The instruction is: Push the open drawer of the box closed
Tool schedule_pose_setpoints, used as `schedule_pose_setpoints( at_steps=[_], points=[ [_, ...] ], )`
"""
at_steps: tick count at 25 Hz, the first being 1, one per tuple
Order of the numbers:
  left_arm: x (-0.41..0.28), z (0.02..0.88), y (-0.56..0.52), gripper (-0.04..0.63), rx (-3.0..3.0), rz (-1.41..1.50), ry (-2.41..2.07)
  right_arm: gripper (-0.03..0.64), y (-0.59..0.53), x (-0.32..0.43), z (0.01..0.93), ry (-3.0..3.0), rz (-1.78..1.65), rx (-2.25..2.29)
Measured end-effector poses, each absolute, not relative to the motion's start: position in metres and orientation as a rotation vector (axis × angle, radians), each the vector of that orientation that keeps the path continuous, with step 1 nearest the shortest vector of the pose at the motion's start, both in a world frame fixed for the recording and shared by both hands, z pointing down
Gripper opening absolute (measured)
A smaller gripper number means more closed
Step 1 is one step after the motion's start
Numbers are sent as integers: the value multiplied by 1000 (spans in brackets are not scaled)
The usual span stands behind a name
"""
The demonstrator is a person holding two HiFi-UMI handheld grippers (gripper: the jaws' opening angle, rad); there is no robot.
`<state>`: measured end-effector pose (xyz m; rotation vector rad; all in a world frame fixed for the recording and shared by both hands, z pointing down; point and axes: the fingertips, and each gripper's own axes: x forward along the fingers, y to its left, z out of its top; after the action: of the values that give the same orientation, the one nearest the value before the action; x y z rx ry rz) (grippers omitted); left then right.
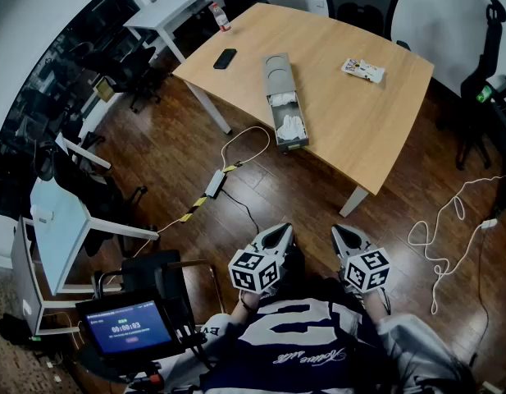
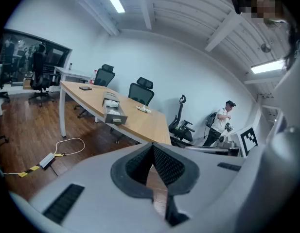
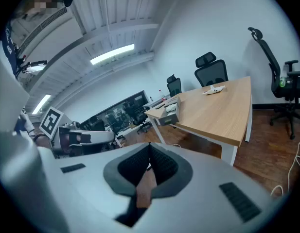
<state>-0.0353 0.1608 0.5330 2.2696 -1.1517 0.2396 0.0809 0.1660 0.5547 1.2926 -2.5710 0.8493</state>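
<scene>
While waiting well apart from the long grey box [image 1: 279, 76] and its open drawer [image 1: 290, 127], just parking the left gripper [image 1: 276, 233] and right gripper [image 1: 344, 235] low, jaws pressed together, empty.

Right claw [image 3: 150, 147], jaws together; beyond, wooden table [image 3: 222, 115] with box [image 3: 175, 103], drawer [image 3: 167, 119] open.

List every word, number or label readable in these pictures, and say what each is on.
No text reads clearly.
Screen: a row of timer-like digits, too blurred to read.
Shirt: script lettering, unreadable.
Packet on the table: print too small.
Bottle: label too small.
</scene>
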Motion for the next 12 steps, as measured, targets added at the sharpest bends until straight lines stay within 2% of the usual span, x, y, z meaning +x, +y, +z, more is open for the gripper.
schedule_pose_setpoints(
  at_steps=[12],
  points=[
    [-85, 551, 40, 0, 2296, 287, -1070, -2, 64, 33, 549, -2532, 836, 1389]
  ],
)
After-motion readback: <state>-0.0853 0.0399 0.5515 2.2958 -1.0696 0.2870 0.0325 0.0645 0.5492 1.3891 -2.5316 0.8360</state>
